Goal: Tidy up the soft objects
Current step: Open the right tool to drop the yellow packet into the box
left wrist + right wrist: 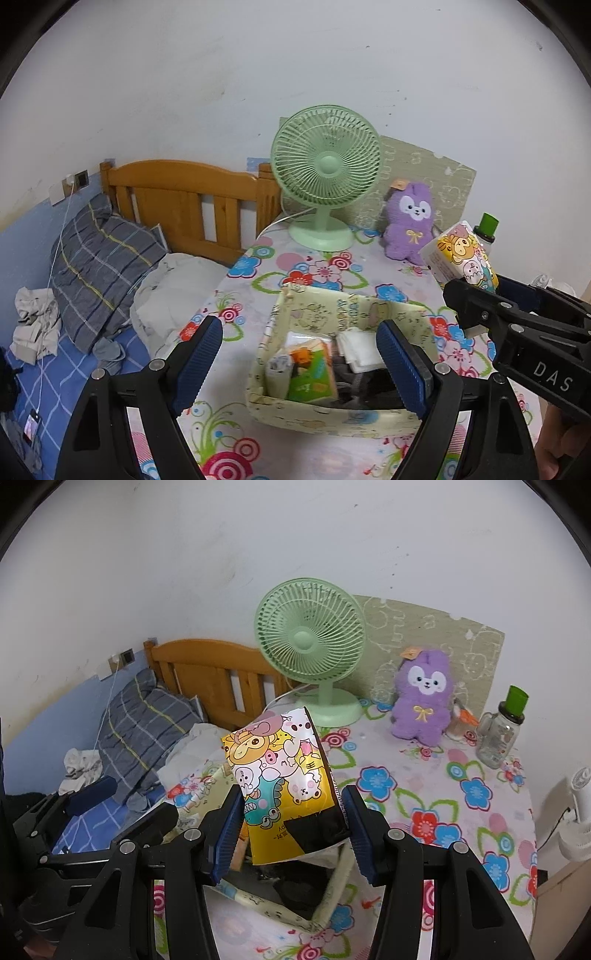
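Observation:
My right gripper (290, 814) is shut on a cartoon-print tissue pack (280, 775), held up over the cream fabric storage box (332, 890). The left wrist view shows that same tissue pack (460, 254) raised at the right, gripped by the right gripper (476, 295). My left gripper (299, 354) is open, with nothing between its blue pads, hovering at the box's (314, 410) near-left side. Inside the box lie a green pack (314, 373), white cloths (360, 349) and dark items. A purple plush toy (410, 225) (423, 698) sits upright at the back of the table.
A green desk fan (325, 177) (310, 646) stands behind the box on the flowered tablecloth (424, 794). A clear bottle with a green cap (502, 731) is at the right, next to a small white fan (580, 812). A bed with a wooden headboard (192, 199) and a plaid pillow (99, 266) lies to the left.

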